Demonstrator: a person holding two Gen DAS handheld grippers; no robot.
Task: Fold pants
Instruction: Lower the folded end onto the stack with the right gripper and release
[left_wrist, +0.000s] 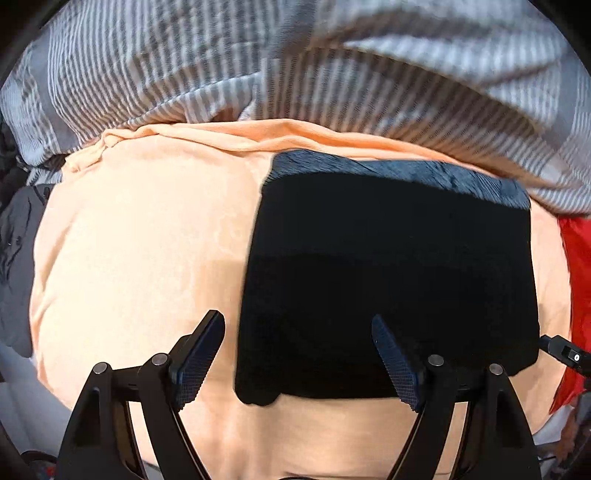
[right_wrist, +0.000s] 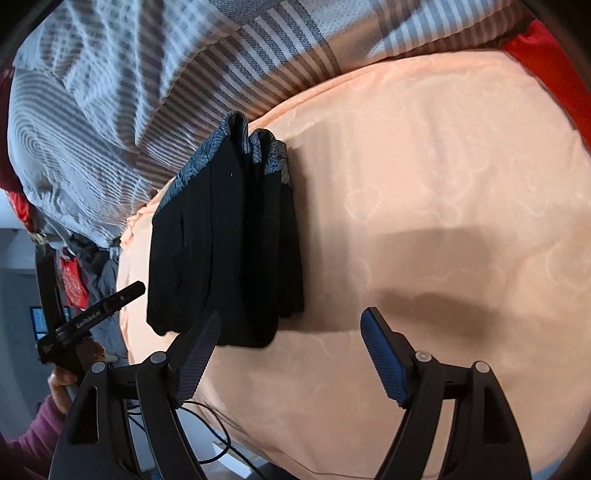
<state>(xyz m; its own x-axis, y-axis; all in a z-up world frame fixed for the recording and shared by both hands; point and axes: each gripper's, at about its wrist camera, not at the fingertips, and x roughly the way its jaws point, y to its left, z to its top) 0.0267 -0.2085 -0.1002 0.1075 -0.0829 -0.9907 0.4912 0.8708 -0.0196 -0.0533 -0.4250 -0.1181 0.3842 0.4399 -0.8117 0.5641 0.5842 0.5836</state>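
Note:
The black pants (left_wrist: 391, 280) lie folded into a compact rectangle on the peach bedsheet (left_wrist: 140, 251), their blue-grey patterned waistband (left_wrist: 399, 170) at the far edge. My left gripper (left_wrist: 299, 325) is open and empty, hovering just above the near left part of the pants. In the right wrist view the folded pants (right_wrist: 229, 243) show as stacked layers on the peach bedsheet (right_wrist: 424, 177). My right gripper (right_wrist: 291, 321) is open and empty, close to the near right corner of the stack. The left gripper (right_wrist: 125, 293) shows at the left of that view.
A grey-and-white striped duvet (left_wrist: 295, 66) is bunched along the far side of the bed. Red fabric (left_wrist: 580, 266) lies at the right edge. Dark grey clothes (left_wrist: 18, 266) hang off the left side. Cables (right_wrist: 214, 435) run below the bed edge.

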